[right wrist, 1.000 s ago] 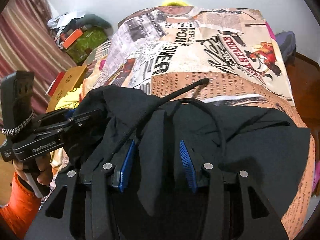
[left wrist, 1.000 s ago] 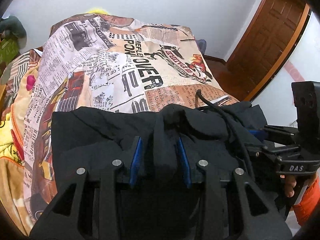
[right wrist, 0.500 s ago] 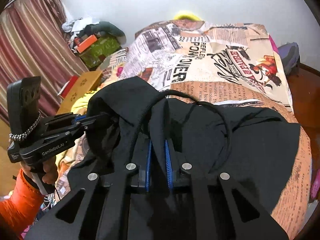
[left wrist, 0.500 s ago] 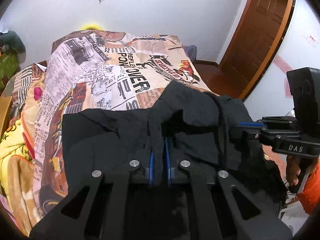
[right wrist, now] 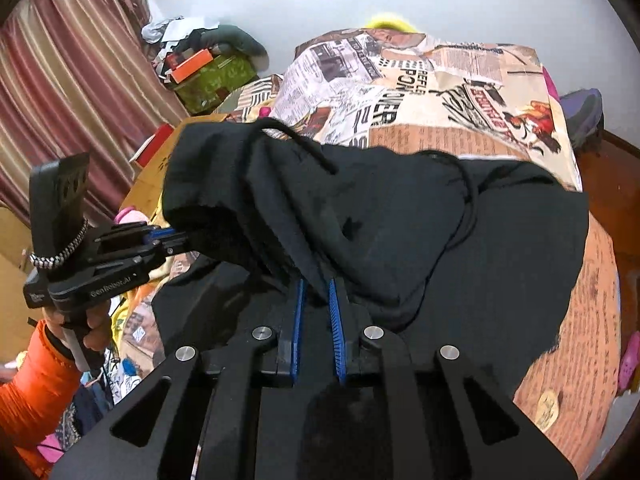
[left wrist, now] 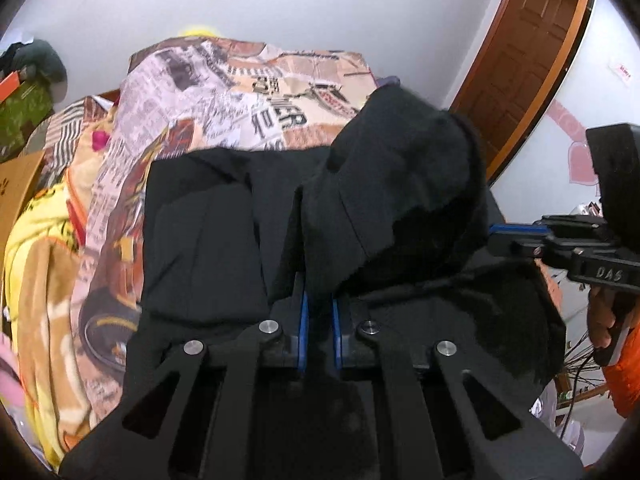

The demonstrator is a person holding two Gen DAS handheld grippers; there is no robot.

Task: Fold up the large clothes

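Note:
A large black hooded garment with a black drawcord lies on the near end of the bed. My left gripper is shut on a fold of its near edge, and its raised hood part stands above the rest. My right gripper is shut on the same edge further right, lifting the cloth. Each gripper shows in the other's view, the right one at the right and the left one at the left, both clamped on the black cloth.
The bed has a newspaper-print cover and a yellow blanket at its left. A brown door is at the right. Striped curtains, boxes and clutter stand left of the bed.
Both grippers closed on the garment's near edge and lifted it. The hood part has risen higher and moved away from me over the body of the garment.

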